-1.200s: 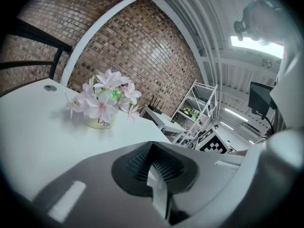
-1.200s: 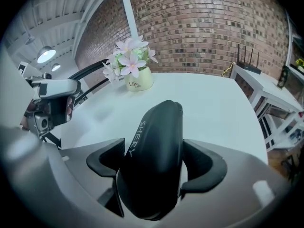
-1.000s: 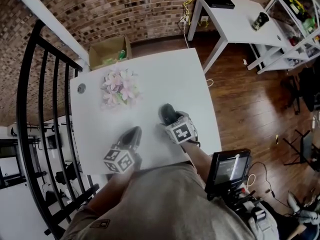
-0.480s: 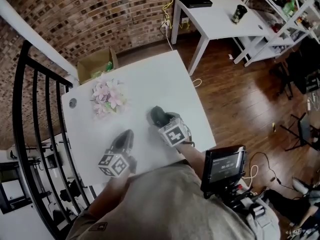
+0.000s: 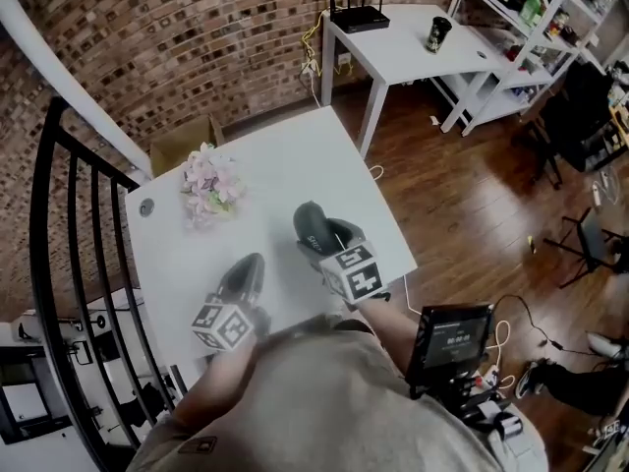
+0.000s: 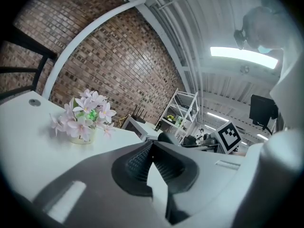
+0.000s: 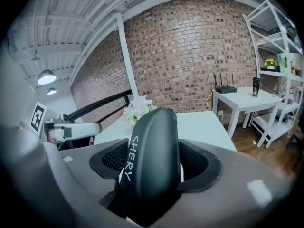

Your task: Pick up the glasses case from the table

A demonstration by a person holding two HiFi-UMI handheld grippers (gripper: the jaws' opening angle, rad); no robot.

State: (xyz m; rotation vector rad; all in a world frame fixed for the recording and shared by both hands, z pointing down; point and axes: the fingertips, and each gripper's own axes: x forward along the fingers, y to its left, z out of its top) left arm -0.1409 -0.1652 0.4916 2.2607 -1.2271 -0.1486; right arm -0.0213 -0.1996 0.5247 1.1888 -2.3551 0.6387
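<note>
Head view: the right hand-held gripper [image 5: 319, 239] holds the dark glasses case [image 5: 311, 226] over the white table [image 5: 295, 155], near its front edge and higher than a second earlier.

Left gripper view: the left hand-held gripper [image 6: 151, 148] is closed and empty.

Right gripper view: jaws clamp the case's rounded sides. The smooth shell could slip out.

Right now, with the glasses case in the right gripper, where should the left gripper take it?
Probably the free rounded end of the glasses case, sticking out past the right gripper. Bring the left gripper in from its own side, fingers opened across the narrow width; the middle is clamped.
</note>
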